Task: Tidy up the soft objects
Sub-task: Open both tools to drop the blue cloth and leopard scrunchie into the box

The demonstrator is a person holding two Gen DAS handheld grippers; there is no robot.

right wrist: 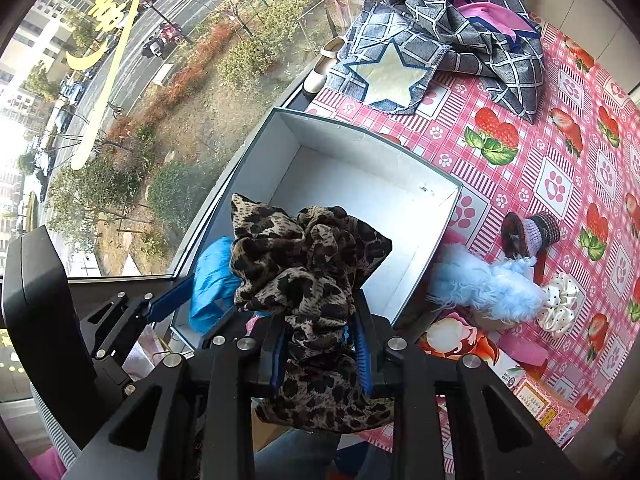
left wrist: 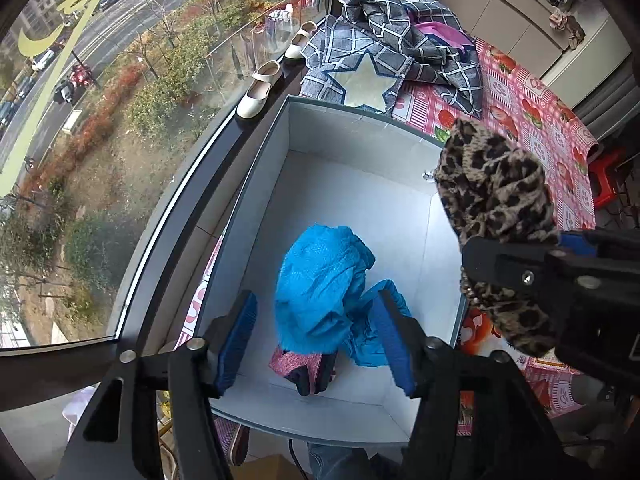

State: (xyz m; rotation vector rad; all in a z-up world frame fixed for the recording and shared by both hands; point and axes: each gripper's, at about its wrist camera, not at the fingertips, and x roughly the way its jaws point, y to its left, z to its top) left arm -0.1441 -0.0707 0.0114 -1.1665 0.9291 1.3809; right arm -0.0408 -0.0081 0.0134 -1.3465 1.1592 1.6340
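An open white box (left wrist: 360, 114) stands on the table beside the window. A crumpled bright blue cloth (left wrist: 320, 276) lies in its near end, on top of a pink and dark knitted piece (left wrist: 304, 368). My left gripper (left wrist: 316, 300) hangs over that cloth with its blue pads spread wide; the left pad is clear of it. My right gripper (right wrist: 320, 320) is shut on a bunched leopard-print scarf (right wrist: 308, 264) above the box (right wrist: 360, 136). The scarf (left wrist: 496, 196) and right gripper (left wrist: 520, 272) also show at the right of the left wrist view.
A grey checked cloth with a pale star (right wrist: 392, 76) lies heaped at the far end of the pink strawberry tablecloth (right wrist: 520, 160). Right of the box lie a fluffy light-blue piece (right wrist: 488, 284), a white scrunchie (right wrist: 560, 304) and a striped knit item (right wrist: 532, 228). Cream shoes (left wrist: 258, 92) sit on the sill.
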